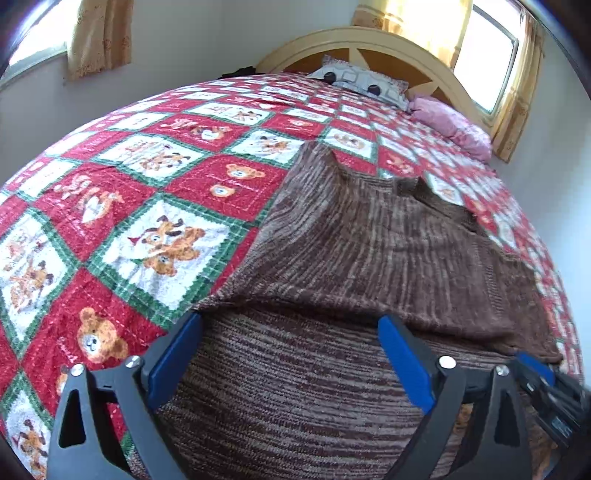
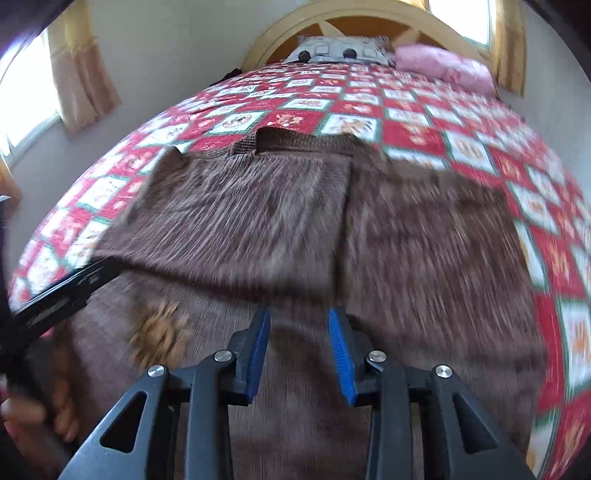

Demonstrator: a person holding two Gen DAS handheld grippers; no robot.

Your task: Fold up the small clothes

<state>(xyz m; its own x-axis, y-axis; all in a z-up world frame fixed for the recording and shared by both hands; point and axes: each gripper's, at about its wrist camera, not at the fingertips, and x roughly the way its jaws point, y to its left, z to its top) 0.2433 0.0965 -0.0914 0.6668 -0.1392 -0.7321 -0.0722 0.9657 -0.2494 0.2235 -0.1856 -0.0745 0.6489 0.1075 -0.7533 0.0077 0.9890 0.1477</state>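
On the bed, over a red-and-white teddy-bear quilt: one brown striped knit sweater, lying toward the foot end, ribbed neckline at the 12 o'clock side toward the headboard.

Item, left gripper: blue pads spread wide, hanging over the near knit, nothing between them.

Item, right gripper: pads narrowed but apart, with only brown knit visible in the gap; no fabric looks pinched.

Item, fold: a raised edge crosses the sweater ahead of both tools, with a lengthwise crease near 12 o'clock of the right gripper, so part of the garment appears already doubled over.

Handling advice, as judgement: take the near hem at two matched points, pinch both layers, lift low and carry them together toward 12 o'clock so the edges meet square; loose knit sags and drags if one side leads.

Not determinable: the hem below both tools is cut off; sleeves cannot be traced; the right view is motion-blurred; an orange-brown patch at 9 o'clock of the right gripper is unidentifiable. Pillows lie well apart at the head.
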